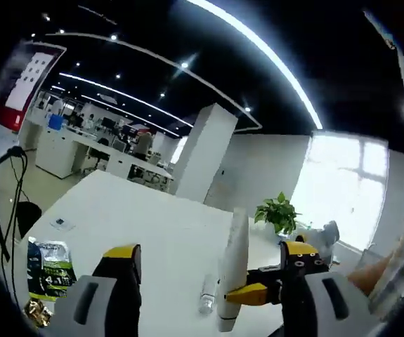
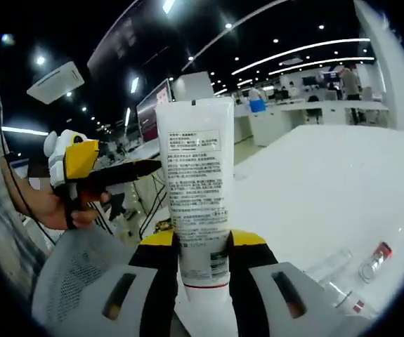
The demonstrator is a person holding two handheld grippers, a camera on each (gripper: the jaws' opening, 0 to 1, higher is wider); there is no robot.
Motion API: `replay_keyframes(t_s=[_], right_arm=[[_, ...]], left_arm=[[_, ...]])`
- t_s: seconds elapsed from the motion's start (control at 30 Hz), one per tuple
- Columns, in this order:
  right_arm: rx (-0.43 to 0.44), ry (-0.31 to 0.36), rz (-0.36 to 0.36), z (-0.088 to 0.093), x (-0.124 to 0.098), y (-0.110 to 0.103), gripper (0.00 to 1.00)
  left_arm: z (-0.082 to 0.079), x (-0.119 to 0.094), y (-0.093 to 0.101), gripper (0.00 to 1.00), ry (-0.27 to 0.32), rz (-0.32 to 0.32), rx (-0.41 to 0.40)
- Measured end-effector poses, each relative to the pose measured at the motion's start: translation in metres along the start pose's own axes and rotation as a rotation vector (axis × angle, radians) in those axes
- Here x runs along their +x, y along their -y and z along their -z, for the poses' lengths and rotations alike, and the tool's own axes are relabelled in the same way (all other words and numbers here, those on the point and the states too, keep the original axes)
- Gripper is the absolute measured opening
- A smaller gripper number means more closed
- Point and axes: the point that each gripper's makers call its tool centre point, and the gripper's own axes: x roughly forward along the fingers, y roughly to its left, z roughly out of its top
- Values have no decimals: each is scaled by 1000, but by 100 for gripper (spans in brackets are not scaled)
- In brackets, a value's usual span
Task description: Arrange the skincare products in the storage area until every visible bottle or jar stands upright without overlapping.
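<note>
**A:** Tube (image 2: 199, 189) first: where is it?

**B:** White squeeze tube, printed side facing the right gripper view, standing up between the right tongs (image 2: 203, 256). Their yellow-tipped jaws are clamped on its lower part, one on each side.

**A:** And from the left gripper view?

**B:** There the same tube (image 1: 232, 267) shows edge-on, thin and pale, held by the right tongs (image 1: 258, 290) coming in from the right. The left tongs (image 1: 205, 267) stand apart with nothing between them, the tube nearer their right jaw.

**A:** What does one view give that the other lacks?

**B:** The right gripper view shows small clear vials (image 2: 356, 270) lying on the white tabletop (image 2: 328, 182), one with a red end, plus the left tongs (image 2: 128, 170) in a hand (image 2: 54, 207). The left gripper view shows a green packet (image 1: 47, 267) lying flat, a potted plant (image 1: 279, 213), and one clear bottle (image 1: 206, 293) on the tabletop (image 1: 131, 217).

**A:** Anything unclear?

**B:** The tube's cap end is hidden below the jaws, and its print is too small to read.
</note>
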Motion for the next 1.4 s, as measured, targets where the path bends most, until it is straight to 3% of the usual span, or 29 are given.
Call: replay_keyframes(t_s=[0.1,0.2,0.23,0.27,0.3,0.33,0.47,0.7,0.97,1.13,1.3,1.4], right_arm=[[27,11,-23,6,-1,-9,25],[50,20,-67,15,-1,-20,25],[55,12,-68,17,0,-20,25],[67,-16,-63,18,0,-21,26],[28,-12,-63,15,1,-21,26],[-15,6,-65,13,3,-20,26],[19,-21,-89,19,6,-26,26],[14,-7,-171,15,6,-43,26],[12,-61,-270,27,10,-66,27],[9,-87,-317,32,7,-79,27],[29,-114,-362,38,8,-89,27],[41,-122,-387,39,9,-95,27]], left_arm=[[13,4,-1,87,-65,13,54],[25,9,0,86,-99,18,54],[35,10,1,85,-149,20,89],[37,11,5,86,-156,36,91],[41,13,10,85,-170,55,94],[42,13,11,85,-171,59,95],[51,10,23,85,-210,115,98],[51,8,20,86,-217,132,51],[58,6,31,86,-248,191,30],[65,3,44,75,-289,262,-20],[67,1,47,60,-304,287,-7],[67,0,48,57,-301,292,-9]])
